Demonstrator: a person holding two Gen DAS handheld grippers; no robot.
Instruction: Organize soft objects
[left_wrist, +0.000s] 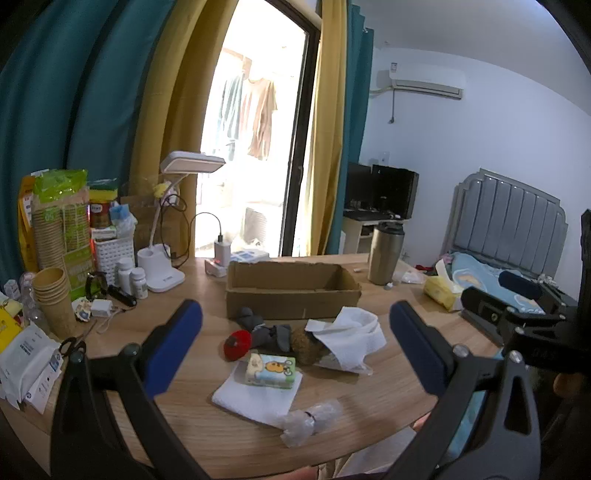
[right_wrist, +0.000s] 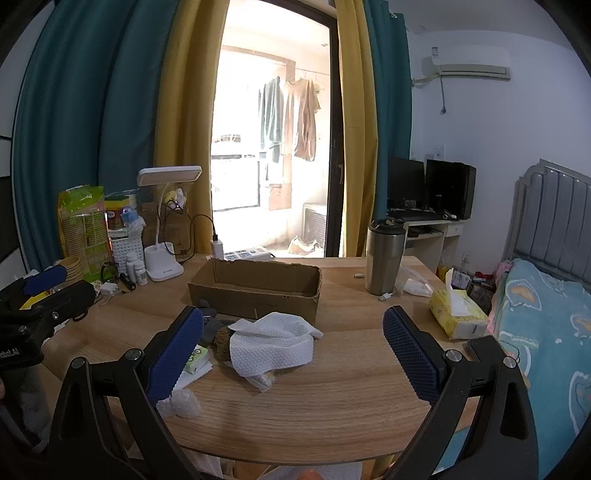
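Both tools, left tool and right tool, hang spread wide above the wood-grain worktop. Crumpled white cloth lies before an open cardboard box; teal curtains behind.

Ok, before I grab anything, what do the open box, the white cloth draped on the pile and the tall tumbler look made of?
The box looks like plain brown corrugated cardboard, matte, with ragged torn top edges. The white cloth seems a soft embossed nonwoven or paper towel: dimpled texture, limp folds. The tumbler appears to be brushed stainless steel with a dark lid, showing a dull metallic sheen.
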